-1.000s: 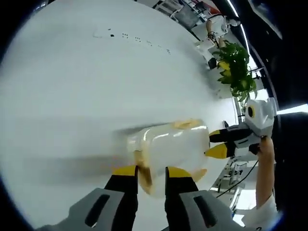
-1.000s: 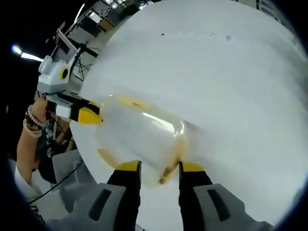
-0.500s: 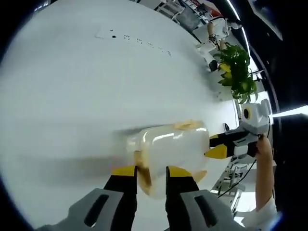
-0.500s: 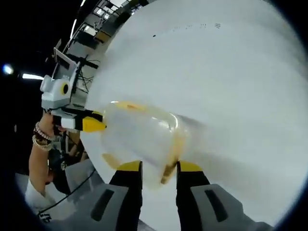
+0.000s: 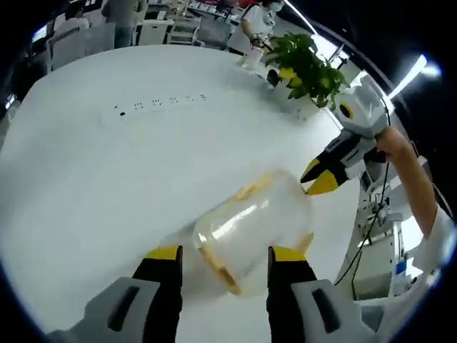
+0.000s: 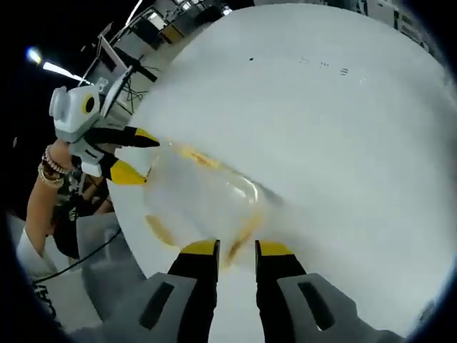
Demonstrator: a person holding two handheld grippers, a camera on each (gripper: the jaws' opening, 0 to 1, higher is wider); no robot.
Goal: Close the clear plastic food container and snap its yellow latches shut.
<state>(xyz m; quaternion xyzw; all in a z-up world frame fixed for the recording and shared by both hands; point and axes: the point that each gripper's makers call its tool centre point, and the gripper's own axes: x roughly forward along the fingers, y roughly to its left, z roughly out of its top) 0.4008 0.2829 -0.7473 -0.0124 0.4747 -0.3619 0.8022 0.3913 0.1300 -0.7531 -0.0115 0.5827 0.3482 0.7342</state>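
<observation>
The left gripper [image 5: 221, 254] has its jaws apart, astride the near end of the clear container [image 5: 251, 229] on the white table [image 5: 107, 179]. The right gripper [image 6: 236, 248] pinches the container's yellow-latched edge [image 6: 239, 239]; contents indiscernible.

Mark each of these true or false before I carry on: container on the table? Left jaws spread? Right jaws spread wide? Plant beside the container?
1. The clear container lies on the white table. True.
2. The left gripper has its jaws spread around the container's end. True.
3. The right gripper has its jaws spread wide. False: they stand close together on the container's edge.
4. The plant touches the container. False: it stands at the table's far edge.
</observation>
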